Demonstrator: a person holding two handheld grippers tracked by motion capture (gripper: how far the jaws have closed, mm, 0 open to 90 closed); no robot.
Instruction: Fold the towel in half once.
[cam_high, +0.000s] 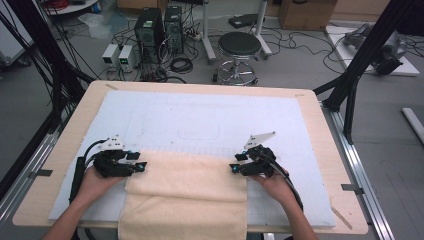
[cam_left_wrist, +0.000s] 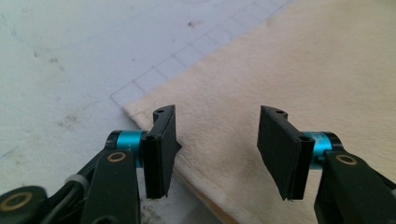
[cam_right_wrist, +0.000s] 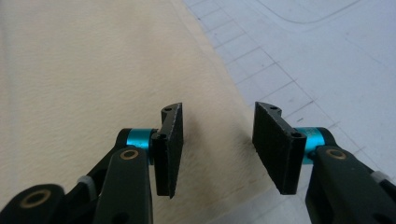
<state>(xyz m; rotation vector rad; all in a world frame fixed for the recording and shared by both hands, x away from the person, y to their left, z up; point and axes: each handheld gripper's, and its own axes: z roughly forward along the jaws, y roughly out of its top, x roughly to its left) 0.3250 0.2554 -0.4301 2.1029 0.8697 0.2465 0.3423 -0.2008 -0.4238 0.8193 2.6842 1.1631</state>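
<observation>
A folded cream terry towel (cam_high: 186, 192) lies on the white gridded mat (cam_high: 210, 120) at the near edge of the wooden counter (cam_high: 320, 130), its end hanging over. The left gripper (cam_high: 142, 165) sits at its far left corner, the right gripper (cam_high: 233, 168) at its far right corner; both are released, jaws apart over the cloth edge.

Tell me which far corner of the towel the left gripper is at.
The far left corner, where the cream towel meets the white mat. The left gripper stands open over it; the right gripper is at the opposite edge.
</observation>
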